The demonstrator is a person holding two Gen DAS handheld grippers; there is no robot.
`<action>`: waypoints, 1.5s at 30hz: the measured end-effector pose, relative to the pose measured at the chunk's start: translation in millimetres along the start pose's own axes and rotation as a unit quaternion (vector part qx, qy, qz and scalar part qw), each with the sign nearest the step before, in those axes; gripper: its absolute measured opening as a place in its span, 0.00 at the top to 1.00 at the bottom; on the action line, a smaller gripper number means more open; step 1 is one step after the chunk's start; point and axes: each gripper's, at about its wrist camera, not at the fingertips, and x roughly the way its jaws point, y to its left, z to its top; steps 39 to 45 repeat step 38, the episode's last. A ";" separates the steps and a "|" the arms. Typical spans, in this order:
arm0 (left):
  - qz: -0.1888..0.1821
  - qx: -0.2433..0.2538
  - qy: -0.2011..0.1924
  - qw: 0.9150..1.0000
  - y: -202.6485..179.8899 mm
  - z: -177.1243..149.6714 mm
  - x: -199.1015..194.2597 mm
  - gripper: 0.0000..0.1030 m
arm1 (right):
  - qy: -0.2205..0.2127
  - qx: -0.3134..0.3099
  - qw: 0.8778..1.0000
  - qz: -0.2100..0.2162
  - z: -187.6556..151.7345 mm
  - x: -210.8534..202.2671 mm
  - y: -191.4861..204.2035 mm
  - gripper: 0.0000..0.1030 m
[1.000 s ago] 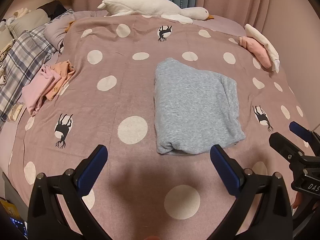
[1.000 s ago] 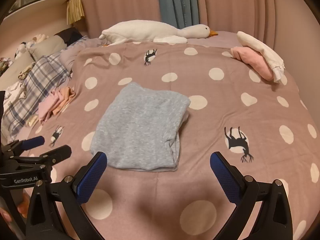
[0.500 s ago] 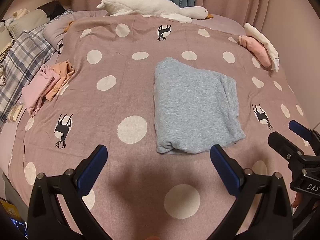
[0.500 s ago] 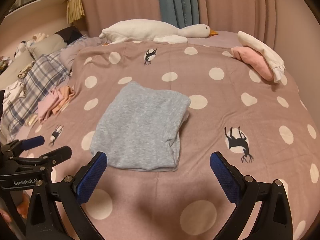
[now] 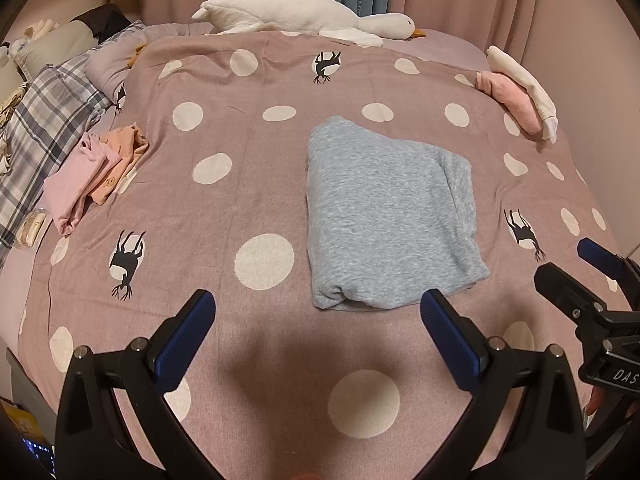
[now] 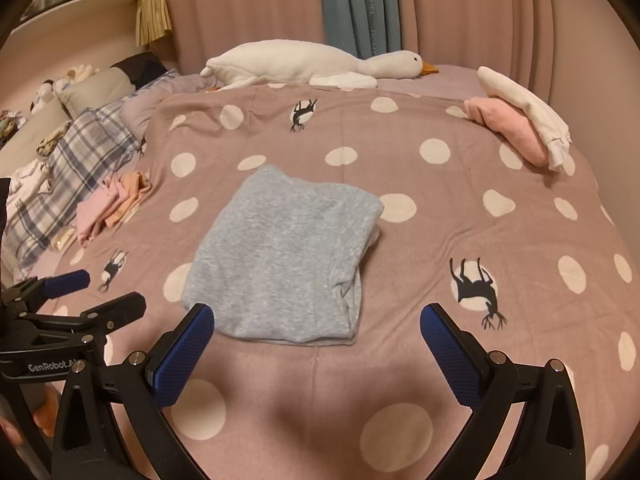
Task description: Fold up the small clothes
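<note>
A grey garment [image 5: 384,216] lies folded into a thick rectangle on the middle of the bedspread [image 5: 248,168], its layered edges showing along the right and near sides. The left gripper [image 5: 316,320] and right gripper [image 6: 316,330] hover near its near edge, each with fingers spread wide and holding nothing. The mauve bedspread carries cream dots and black deer. A pink and orange pile [image 5: 92,172] sits left, a plush goose [image 6: 312,62] lies far, before pink curtains [image 6: 248,4].

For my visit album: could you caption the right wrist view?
Open hand-held gripper hovers before a folded grey garment on a polka-dot bedspread.
</note>
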 end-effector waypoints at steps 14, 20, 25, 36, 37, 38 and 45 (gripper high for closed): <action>-0.001 0.003 0.001 1.000 -1.8 1.9 0.9 0.00 | 0.000 0.000 1.000 0.000 0.5 0.2 -0.7 0.01; 0.000 0.004 0.000 1.000 -2.8 2.8 1.1 0.00 | 0.001 -0.001 1.000 0.002 1.3 0.7 -2.1 0.01; -0.001 0.003 0.001 1.000 -3.2 2.9 1.2 0.00 | 0.001 -0.001 1.000 0.001 1.3 0.7 -2.3 0.01; -0.003 0.009 0.000 1.000 -4.3 5.9 0.9 0.00 | 0.001 -0.001 1.000 0.002 1.2 0.6 -2.5 0.01; -0.004 0.008 0.000 1.000 -3.9 5.5 1.0 0.00 | 0.000 -0.001 1.000 0.002 1.2 0.5 -2.4 0.01; -0.003 0.006 0.000 1.000 -3.1 6.0 0.9 0.00 | 0.000 -0.001 1.000 0.002 1.3 0.6 -2.4 0.01; -0.003 0.006 0.000 1.000 -3.1 6.0 0.9 0.00 | 0.000 -0.001 1.000 0.002 1.3 0.6 -2.4 0.01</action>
